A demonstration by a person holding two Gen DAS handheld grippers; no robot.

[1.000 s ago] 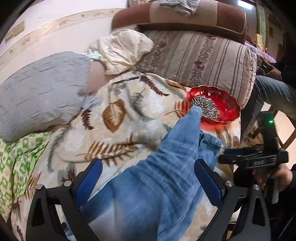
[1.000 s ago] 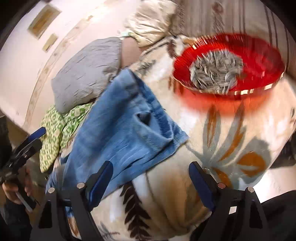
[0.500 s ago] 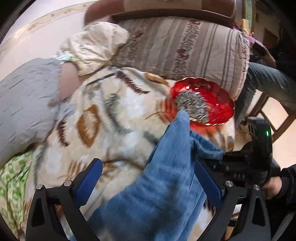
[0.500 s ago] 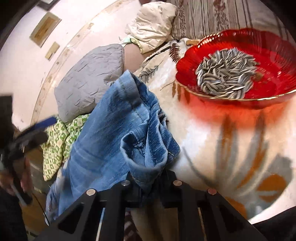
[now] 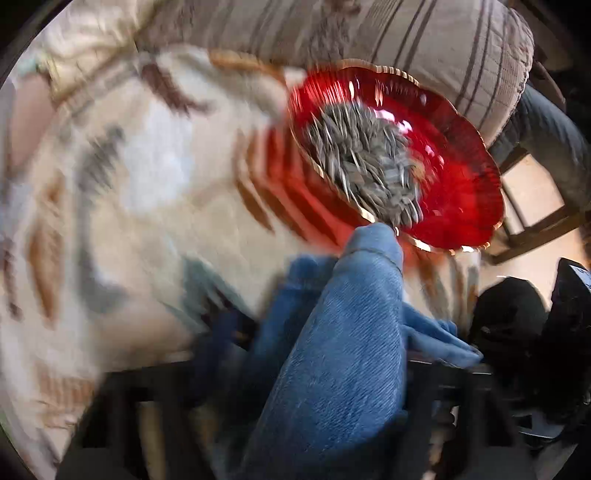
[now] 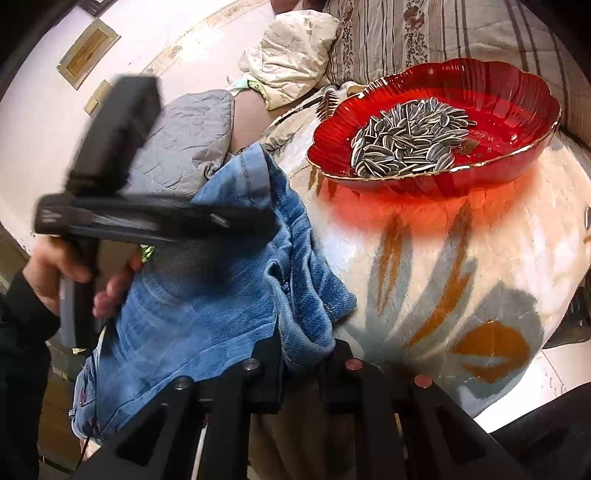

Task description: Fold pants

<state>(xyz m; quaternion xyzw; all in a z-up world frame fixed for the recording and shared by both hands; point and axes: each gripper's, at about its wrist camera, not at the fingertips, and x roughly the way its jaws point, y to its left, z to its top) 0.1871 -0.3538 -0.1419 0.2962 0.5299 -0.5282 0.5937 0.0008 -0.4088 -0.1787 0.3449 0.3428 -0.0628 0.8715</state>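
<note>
Blue denim pants (image 6: 207, 317) lie bunched on a leaf-patterned blanket (image 6: 461, 266). My right gripper (image 6: 306, 354) is shut on a fold of the pants hem at the bottom of its view. In the blurred left wrist view the pants (image 5: 347, 362) rise between the fingers of my left gripper (image 5: 325, 373), which looks closed on the denim. The left gripper's body (image 6: 122, 218) also shows in the right wrist view, held over the pants.
A red glass bowl (image 6: 517, 110) of sunflower seeds sits on the blanket close to the pants' end; it also shows in the left wrist view (image 5: 461, 173). A grey pillow (image 6: 184, 140), a cream cushion (image 6: 291, 55) and a striped sofa back (image 6: 424, 33) lie behind.
My right gripper closed on the pants hem and kept hold. My left gripper moved right toward the bowl and closed on the denim; its view is now motion-blurred.
</note>
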